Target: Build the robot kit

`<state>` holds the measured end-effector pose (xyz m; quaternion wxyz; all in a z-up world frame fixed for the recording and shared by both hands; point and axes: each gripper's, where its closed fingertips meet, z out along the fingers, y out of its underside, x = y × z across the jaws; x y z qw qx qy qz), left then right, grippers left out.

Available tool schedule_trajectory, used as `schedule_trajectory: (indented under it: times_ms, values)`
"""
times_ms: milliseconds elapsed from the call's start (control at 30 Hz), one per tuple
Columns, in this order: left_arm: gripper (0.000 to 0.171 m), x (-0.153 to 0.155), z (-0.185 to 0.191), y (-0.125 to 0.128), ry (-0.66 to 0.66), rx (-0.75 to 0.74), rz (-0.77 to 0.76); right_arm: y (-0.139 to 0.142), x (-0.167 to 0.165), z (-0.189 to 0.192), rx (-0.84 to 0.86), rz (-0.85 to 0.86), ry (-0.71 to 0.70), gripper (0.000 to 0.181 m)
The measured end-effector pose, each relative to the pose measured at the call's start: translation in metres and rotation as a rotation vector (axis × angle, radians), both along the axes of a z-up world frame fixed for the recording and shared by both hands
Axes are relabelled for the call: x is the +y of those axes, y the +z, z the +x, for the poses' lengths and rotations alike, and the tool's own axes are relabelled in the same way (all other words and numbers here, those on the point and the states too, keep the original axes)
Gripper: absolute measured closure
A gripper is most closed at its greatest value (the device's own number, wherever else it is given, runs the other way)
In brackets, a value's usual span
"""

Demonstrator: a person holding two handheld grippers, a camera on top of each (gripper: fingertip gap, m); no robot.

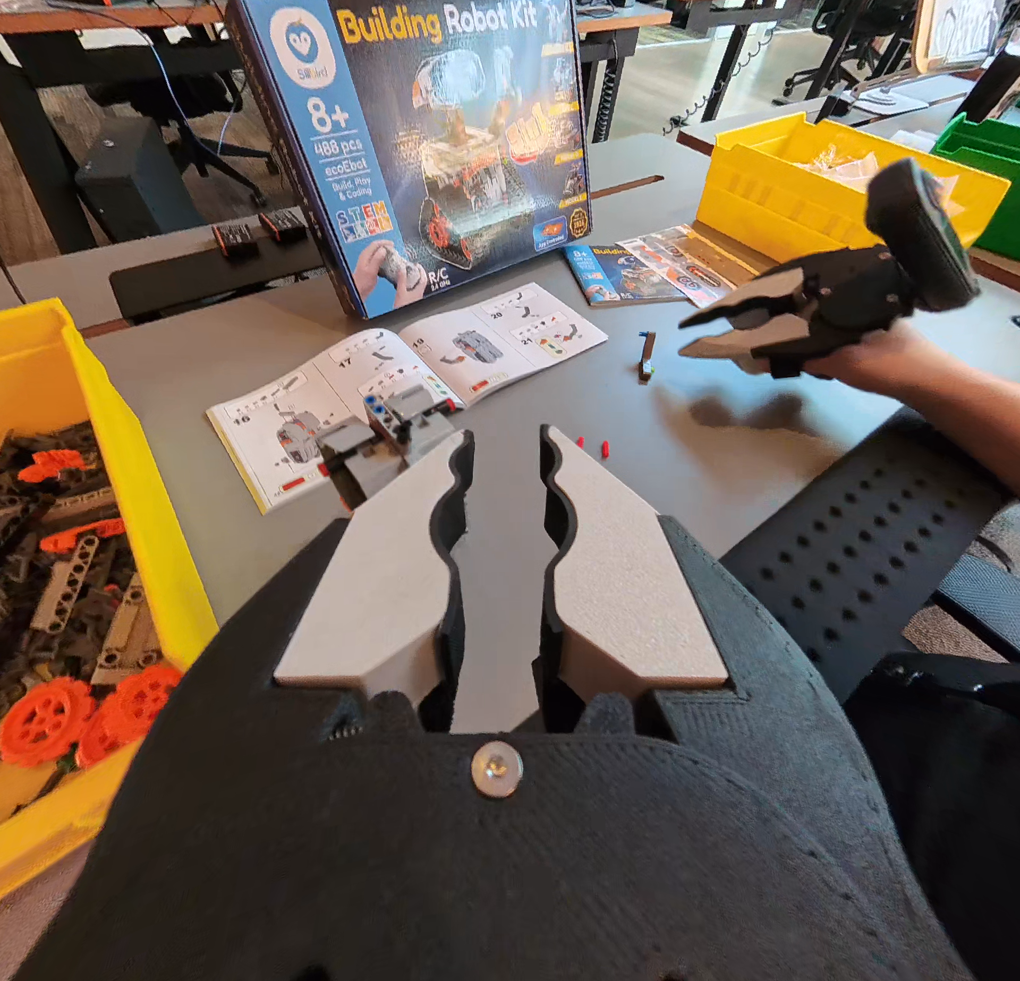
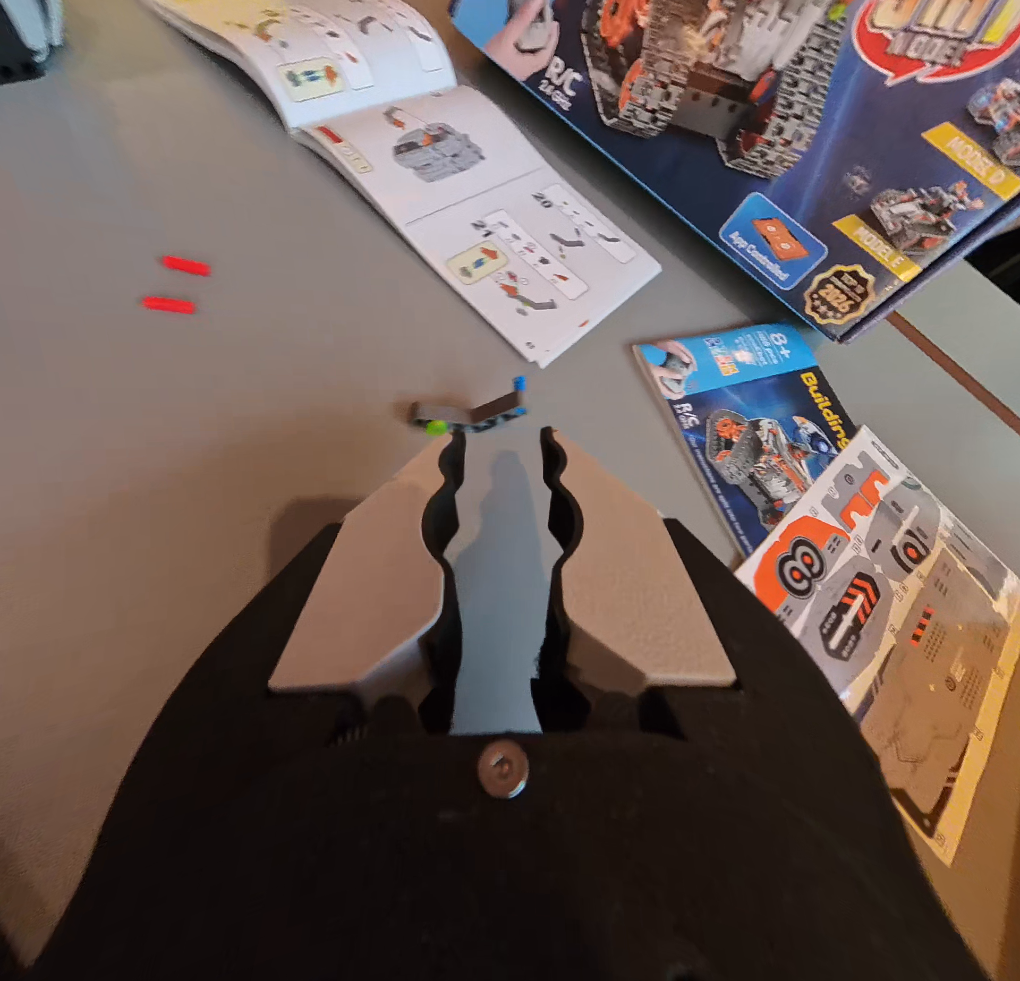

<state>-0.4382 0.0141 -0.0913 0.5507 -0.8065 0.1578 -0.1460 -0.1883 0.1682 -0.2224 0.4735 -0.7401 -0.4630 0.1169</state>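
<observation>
Both wrist views look down along their fingers, sharing the open manual [image 1: 408,397] [image 2: 441,182].

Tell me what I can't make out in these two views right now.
- Grey block assembly: left wrist view, its near side hidden behind the left gripper's finger.
- Left yellow bin: cut off by the left edge; parts inside blurred.
- Right yellow bin: contents partly hidden by the right gripper.
- Bent piece: right wrist view, blurred; contact with the right gripper's fingertip unclear.
- Box: cut off by the top edge.
</observation>
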Motion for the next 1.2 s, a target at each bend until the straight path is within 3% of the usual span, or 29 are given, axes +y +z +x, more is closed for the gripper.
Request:
schedule_trajectory:
  times_ms: [233,433,567,667,1000,1200]
  values:
    - [0.15,-0.031,-0.028,0.014,0.081,0.017,0.032,0.0,0.021,-0.011,0.229,-0.267,-0.005,0.143]
    - [0.147,-0.053,-0.08,0.036,0.229,0.061,0.074,-0.021,0.015,-0.017,0.266,-0.472,0.021,0.15]
    - [0.147,-0.068,-0.114,0.043,0.327,0.094,0.071,-0.014,0.016,-0.02,0.346,-0.513,0.031,0.156]
    - [0.147,-0.078,-0.13,0.047,0.372,0.093,0.067,-0.012,0.016,-0.021,0.38,-0.559,0.054,0.174]
    - [0.149,-0.101,-0.178,0.043,0.508,0.173,-0.013,-0.013,0.006,-0.031,0.406,-0.649,0.116,0.174]
    - [0.148,-0.088,-0.184,0.03,0.458,0.146,-0.068,-0.013,0.003,-0.036,0.384,-0.628,0.124,0.164]
